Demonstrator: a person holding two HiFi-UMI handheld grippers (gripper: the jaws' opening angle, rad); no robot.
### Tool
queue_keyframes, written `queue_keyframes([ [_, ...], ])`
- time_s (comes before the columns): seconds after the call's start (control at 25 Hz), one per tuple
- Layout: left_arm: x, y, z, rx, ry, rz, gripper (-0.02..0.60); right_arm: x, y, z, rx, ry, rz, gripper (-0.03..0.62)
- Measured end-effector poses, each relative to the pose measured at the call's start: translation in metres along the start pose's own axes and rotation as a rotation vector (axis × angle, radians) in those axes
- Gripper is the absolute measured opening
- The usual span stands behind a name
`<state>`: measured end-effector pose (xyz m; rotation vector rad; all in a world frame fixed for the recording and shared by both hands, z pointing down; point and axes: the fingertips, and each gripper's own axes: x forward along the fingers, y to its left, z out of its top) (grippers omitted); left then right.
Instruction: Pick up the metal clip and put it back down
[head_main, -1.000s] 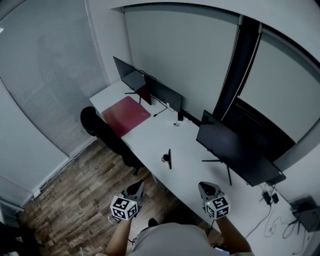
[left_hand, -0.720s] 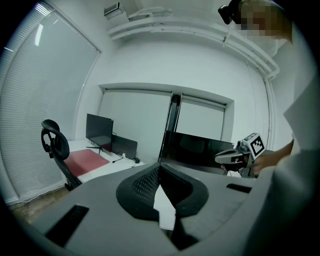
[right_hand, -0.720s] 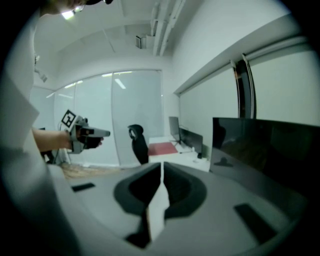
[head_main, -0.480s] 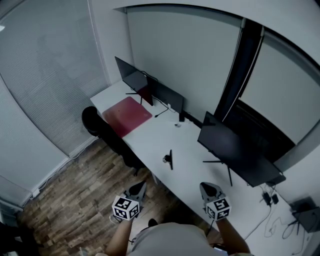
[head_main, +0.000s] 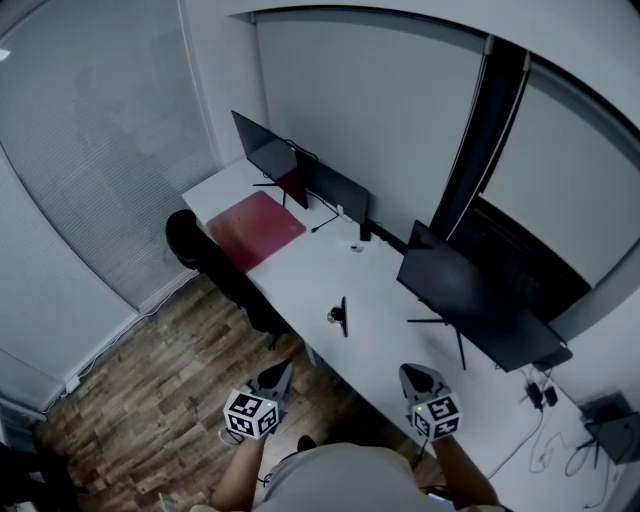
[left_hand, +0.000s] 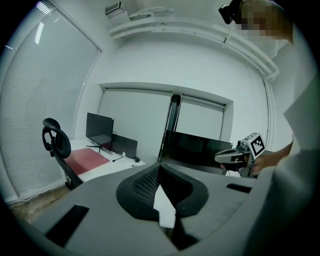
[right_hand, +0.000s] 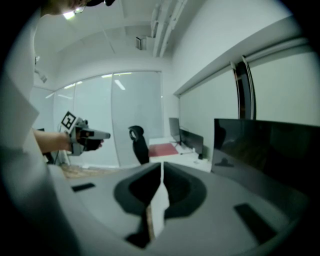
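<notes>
Your left gripper (head_main: 278, 370) hangs over the wood-plank floor (head_main: 150, 380), short of the smooth white desk (head_main: 300, 270). Its matte grey jaws are pressed together and empty. The small dark object I take for the metal clip (head_main: 340, 317) stands untouched mid-desk, well ahead. Your right gripper (head_main: 410, 374), likewise closed on nothing, hovers at the desk edge. Pick-up not begun; every step is outstanding.

Small dark object (head_main: 340, 317) mid-desk (head_main: 300, 270), too tiny for any sure name.
</notes>
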<state>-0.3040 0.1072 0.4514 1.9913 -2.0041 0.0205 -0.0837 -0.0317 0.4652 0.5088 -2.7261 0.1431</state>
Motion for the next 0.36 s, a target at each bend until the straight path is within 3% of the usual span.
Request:
queue_keyframes([
  [0.36,-0.0026,0.0027,-0.0006,-0.001,-0.001,-0.001,0.031,-0.0004,0.0033,0.0007,0.0,-0.001,0.003,0.037],
])
